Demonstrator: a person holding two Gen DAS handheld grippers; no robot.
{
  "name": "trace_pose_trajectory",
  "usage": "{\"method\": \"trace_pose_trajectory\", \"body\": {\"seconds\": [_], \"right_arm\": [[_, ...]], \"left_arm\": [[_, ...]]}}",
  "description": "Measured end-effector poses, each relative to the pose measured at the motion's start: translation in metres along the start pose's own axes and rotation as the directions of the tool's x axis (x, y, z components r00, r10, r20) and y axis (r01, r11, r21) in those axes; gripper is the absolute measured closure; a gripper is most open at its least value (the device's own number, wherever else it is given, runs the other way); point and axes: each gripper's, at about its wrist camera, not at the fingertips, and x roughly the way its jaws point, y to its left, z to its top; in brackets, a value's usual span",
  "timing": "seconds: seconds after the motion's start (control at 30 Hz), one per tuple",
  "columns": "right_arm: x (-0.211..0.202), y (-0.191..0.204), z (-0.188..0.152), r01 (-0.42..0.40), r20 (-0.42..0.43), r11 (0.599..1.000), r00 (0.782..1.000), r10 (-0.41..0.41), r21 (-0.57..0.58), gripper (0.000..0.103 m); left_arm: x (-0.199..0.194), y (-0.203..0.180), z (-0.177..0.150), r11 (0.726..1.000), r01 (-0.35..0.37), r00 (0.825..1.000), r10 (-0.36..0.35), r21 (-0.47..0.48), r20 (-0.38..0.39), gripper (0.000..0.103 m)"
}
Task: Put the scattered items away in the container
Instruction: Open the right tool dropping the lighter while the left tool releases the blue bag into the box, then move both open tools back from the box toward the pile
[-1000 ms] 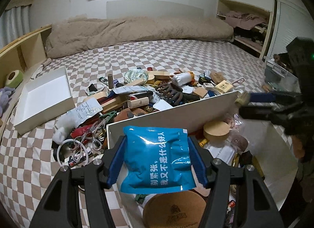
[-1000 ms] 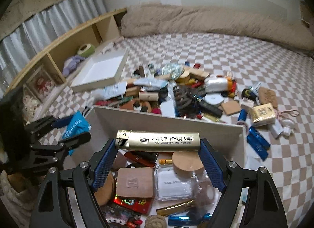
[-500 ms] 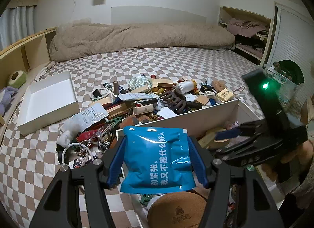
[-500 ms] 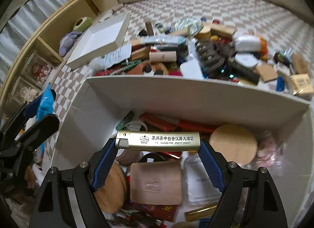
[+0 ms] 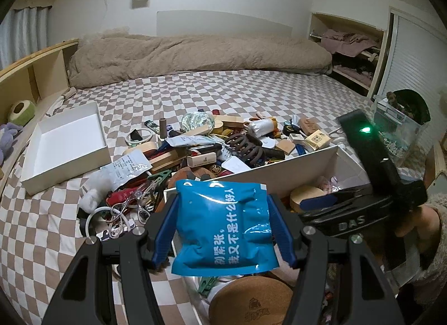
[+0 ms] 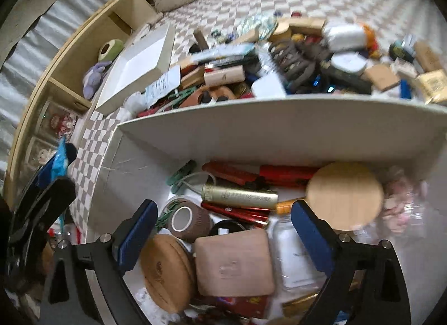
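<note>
My left gripper (image 5: 222, 230) is shut on a blue foil packet (image 5: 223, 224) and holds it over the near left corner of the white box (image 5: 285, 165). My right gripper (image 6: 223, 230) is open and empty, hovering inside the white box (image 6: 273, 129). A gold lighter (image 6: 240, 196) lies loose among the box's items, just beyond the right fingers. The left gripper with the packet (image 6: 60, 157) shows at the left edge of the right wrist view. The right gripper (image 5: 329, 204) shows at the right of the left wrist view.
A heap of scattered small items (image 5: 212, 143) lies on the checked bed behind the box. A white lid (image 5: 67, 143) lies to the left. A wooden shelf (image 6: 83, 54) runs along the left. The box holds a round wooden disc (image 6: 345, 195), a tape roll (image 6: 187, 218) and a brown case (image 6: 234, 263).
My right gripper opened and let go of the gold lighter, which now lies in the box. The left gripper still holds the blue packet, almost unmoved.
</note>
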Motion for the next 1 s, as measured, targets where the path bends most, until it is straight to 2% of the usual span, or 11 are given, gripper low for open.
{"method": "trace_pose_trajectory", "body": {"seconds": [0.2, 0.33, 0.53, 0.57, 0.6, 0.63, 0.67, 1.0], "right_arm": [[-0.037, -0.004, -0.017, 0.063, 0.071, 0.996, 0.996, -0.058, -0.062, 0.007], [-0.055, -0.010, -0.033, 0.022, 0.094, 0.998, 0.995, -0.017, -0.059, 0.007], [-0.072, -0.015, -0.049, 0.036, 0.142, 0.997, 0.990, -0.027, -0.066, 0.007], [-0.073, -0.016, -0.049, 0.036, 0.149, 0.997, 0.989, -0.026, -0.065, 0.007], [-0.074, -0.017, -0.050, 0.035, 0.156, 0.997, 0.987, -0.025, -0.063, 0.007], [-0.075, -0.018, -0.050, 0.033, 0.162, 0.998, 0.987, -0.023, -0.059, 0.007], [-0.076, -0.020, -0.051, 0.032, 0.167, 0.998, 0.986, -0.022, -0.055, 0.007], [-0.078, -0.030, -0.053, 0.032, 0.190, 0.999, 0.981, -0.026, -0.032, 0.007]], "left_arm": [[0.011, -0.002, 0.000, 1.000, 0.027, 0.999, -0.027, -0.006, -0.029, 0.041], [0.025, -0.008, -0.004, 0.998, 0.065, 0.995, -0.065, -0.004, -0.081, 0.039], [0.039, -0.003, -0.001, 0.999, 0.044, 0.992, -0.046, -0.017, -0.122, 0.038], [0.041, -0.002, -0.001, 0.999, 0.036, 0.991, -0.037, -0.017, -0.128, 0.035], [0.043, -0.001, -0.001, 1.000, 0.021, 0.991, -0.023, -0.012, -0.131, 0.023], [0.044, 0.000, -0.001, 1.000, 0.000, 0.992, -0.002, -0.010, -0.127, 0.007], [0.044, 0.001, -0.001, 1.000, -0.014, 0.992, 0.012, -0.012, -0.123, 0.002], [0.040, 0.014, -0.002, 0.998, -0.041, 0.993, 0.037, -0.038, -0.109, 0.001]]}}
